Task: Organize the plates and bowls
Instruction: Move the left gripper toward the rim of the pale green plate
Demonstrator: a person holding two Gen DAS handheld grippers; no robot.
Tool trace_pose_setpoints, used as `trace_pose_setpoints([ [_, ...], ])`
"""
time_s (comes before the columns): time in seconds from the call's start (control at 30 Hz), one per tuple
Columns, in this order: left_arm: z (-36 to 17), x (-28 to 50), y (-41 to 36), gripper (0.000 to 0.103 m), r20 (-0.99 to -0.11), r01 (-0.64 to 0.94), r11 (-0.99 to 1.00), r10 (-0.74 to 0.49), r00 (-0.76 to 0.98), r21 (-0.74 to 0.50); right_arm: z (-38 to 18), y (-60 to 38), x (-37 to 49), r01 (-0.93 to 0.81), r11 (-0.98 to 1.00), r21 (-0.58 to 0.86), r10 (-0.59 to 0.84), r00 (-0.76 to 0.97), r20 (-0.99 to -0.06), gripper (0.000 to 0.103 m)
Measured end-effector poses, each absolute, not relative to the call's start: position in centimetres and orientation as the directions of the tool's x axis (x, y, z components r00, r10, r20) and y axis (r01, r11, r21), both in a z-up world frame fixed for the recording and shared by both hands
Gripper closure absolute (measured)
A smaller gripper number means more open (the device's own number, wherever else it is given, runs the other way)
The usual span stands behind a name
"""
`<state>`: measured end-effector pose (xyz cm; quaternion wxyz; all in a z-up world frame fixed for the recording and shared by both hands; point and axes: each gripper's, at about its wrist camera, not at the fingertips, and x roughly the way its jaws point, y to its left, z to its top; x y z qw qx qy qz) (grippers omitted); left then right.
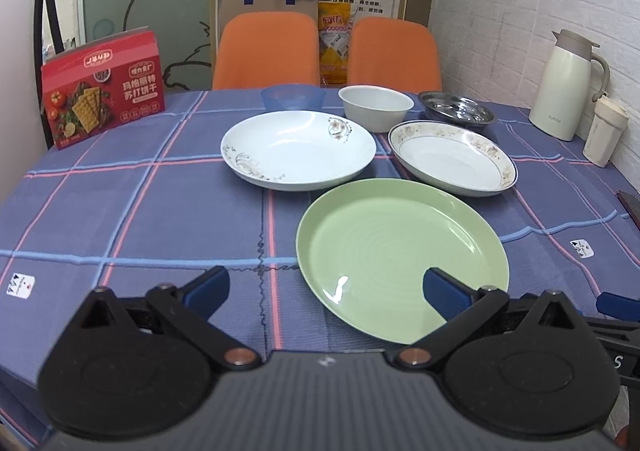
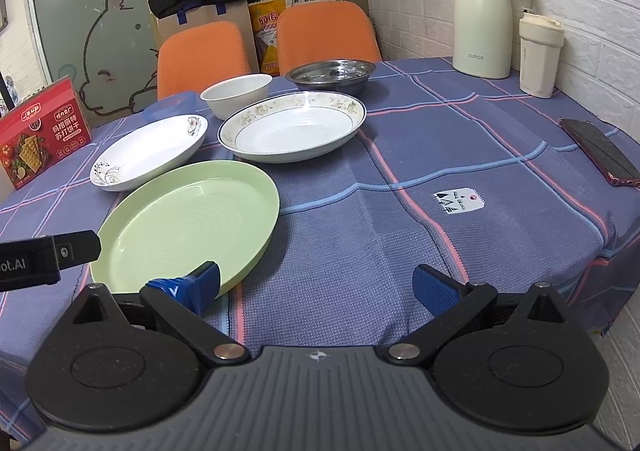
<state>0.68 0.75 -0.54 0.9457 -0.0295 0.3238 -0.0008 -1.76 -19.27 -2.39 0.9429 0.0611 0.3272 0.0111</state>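
A green plate (image 1: 400, 251) lies nearest on the checked tablecloth; it also shows in the right wrist view (image 2: 188, 219). Behind it lie a white flower-sprig plate (image 1: 298, 149) (image 2: 152, 151) and a gold-rimmed plate (image 1: 452, 157) (image 2: 292, 125). Further back stand a blue bowl (image 1: 292, 96), a white bowl (image 1: 376, 105) (image 2: 236, 93) and a steel bowl (image 1: 456, 111) (image 2: 332, 73). My left gripper (image 1: 326, 293) is open and empty over the green plate's near rim. My right gripper (image 2: 316, 285) is open and empty, right of the green plate.
A red cracker box (image 1: 104, 87) stands at the far left. A cream thermos jug (image 2: 484, 15) and cup (image 2: 540, 55) stand by the brick wall. A phone (image 2: 600, 151) lies at the right. Two orange chairs (image 1: 266, 49) stand behind the table.
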Motion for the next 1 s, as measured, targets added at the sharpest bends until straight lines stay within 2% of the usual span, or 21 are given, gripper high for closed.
trace_pose_setpoints([
  [1.0,-0.78,1.29,1.64,0.000,-0.631,-0.019,0.998,-0.026,0.776,-0.064,-2.49,-18.35,-1.68,-0.005,0.994,0.111,0.074,0.778,-0.624,0.013],
])
